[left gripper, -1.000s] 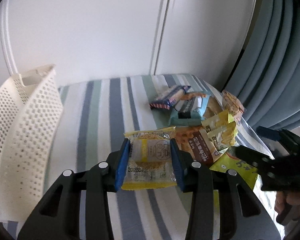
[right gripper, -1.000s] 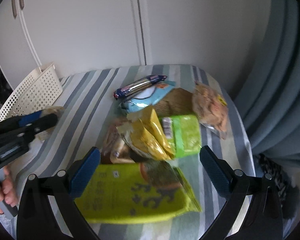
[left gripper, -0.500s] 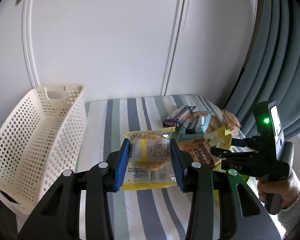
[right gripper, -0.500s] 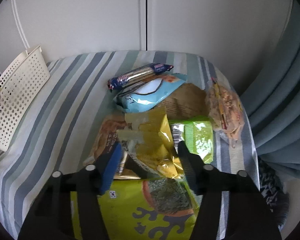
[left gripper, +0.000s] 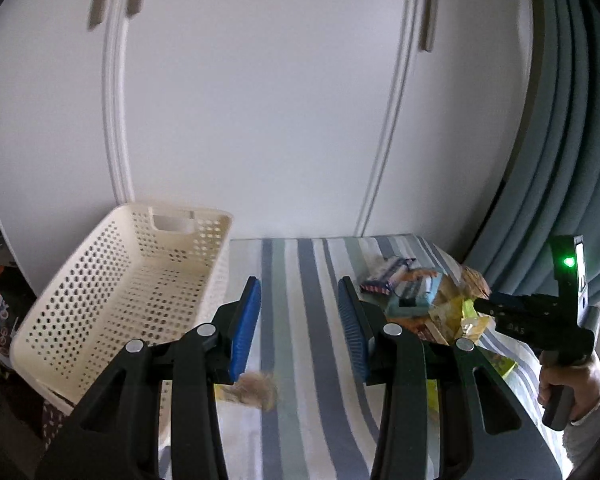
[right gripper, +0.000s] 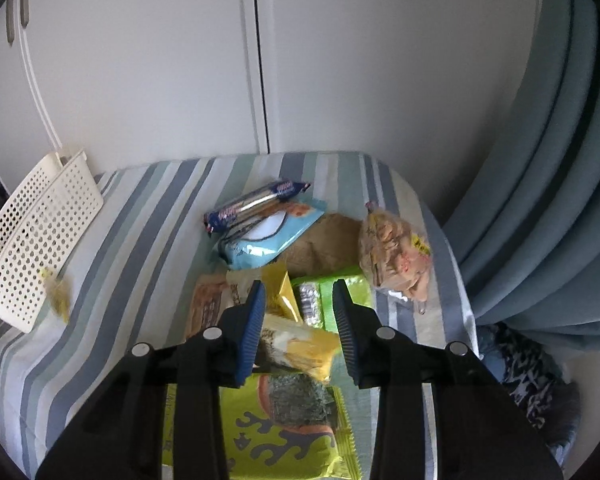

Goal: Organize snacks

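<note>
The striped table (right gripper: 140,216) holds everything. A white basket (left gripper: 112,292) with holes sits on its left edge, tipped a little. A pile of snacks (right gripper: 300,264) lies near the right edge, with a big yellow-green bag (right gripper: 276,432) at the front. The left gripper (left gripper: 299,328) is wide apart with nothing in it. A blurry yellow cookie pack (left gripper: 252,390) is just below its left finger, beside the basket. The right gripper (right gripper: 298,324) is over the pile with a small yellow pack (right gripper: 300,350) between its fingers; I cannot tell if it squeezes it.
</note>
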Available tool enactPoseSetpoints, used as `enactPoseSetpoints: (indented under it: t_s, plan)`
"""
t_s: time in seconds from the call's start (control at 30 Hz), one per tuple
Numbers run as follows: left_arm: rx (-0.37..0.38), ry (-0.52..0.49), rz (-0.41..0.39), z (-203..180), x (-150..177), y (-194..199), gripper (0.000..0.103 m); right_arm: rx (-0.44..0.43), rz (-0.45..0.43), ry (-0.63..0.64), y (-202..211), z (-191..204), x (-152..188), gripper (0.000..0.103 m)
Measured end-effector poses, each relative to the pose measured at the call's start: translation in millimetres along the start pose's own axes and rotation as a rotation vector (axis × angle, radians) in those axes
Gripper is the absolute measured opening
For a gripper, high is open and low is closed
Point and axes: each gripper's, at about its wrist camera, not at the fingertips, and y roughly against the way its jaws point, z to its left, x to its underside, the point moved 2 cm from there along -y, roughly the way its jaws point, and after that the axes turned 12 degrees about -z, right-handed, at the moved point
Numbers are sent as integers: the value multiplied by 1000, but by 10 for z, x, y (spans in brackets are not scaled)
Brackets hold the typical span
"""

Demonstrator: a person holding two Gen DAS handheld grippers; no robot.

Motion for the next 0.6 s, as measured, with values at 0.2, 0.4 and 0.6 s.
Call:
enactPoseSetpoints:
  t_s: [0.2,0.4,0.6]
  plan:
    - [37,39,63,129,125,34,59,44,67,13,-218,31,203,87]
    - [24,27,120,122,454,129,65,23,162,13,-477,66,374,60]
    - [0,26,219,80,814,2,65,38,103,15,-382,30,356,46]
